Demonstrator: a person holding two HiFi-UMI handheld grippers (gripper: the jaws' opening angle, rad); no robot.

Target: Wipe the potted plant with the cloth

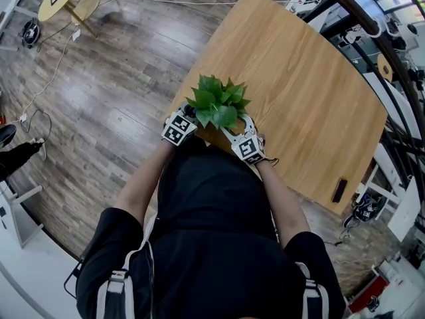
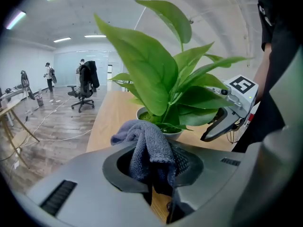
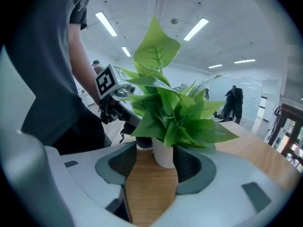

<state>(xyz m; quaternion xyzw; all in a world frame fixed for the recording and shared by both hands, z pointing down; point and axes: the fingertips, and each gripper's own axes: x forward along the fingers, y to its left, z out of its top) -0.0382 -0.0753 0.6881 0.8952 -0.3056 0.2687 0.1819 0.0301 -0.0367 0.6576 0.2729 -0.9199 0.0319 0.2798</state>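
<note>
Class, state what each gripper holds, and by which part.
Left gripper: cloth, by a bunched fold. Right gripper: nothing, jaws apart near the pot.

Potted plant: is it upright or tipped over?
Upright: its white pot stands flat on the wooden table, leaves rising above it.

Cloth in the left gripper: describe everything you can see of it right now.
The cloth is blue-grey with a looped, towel-like weave. It is bunched and pinched between the jaws of the left gripper; one fold humps up above them and the rest hangs into the gap. It sits just in front of the potted plant, below its leaves. Whether it touches the white pot cannot be told.
</note>
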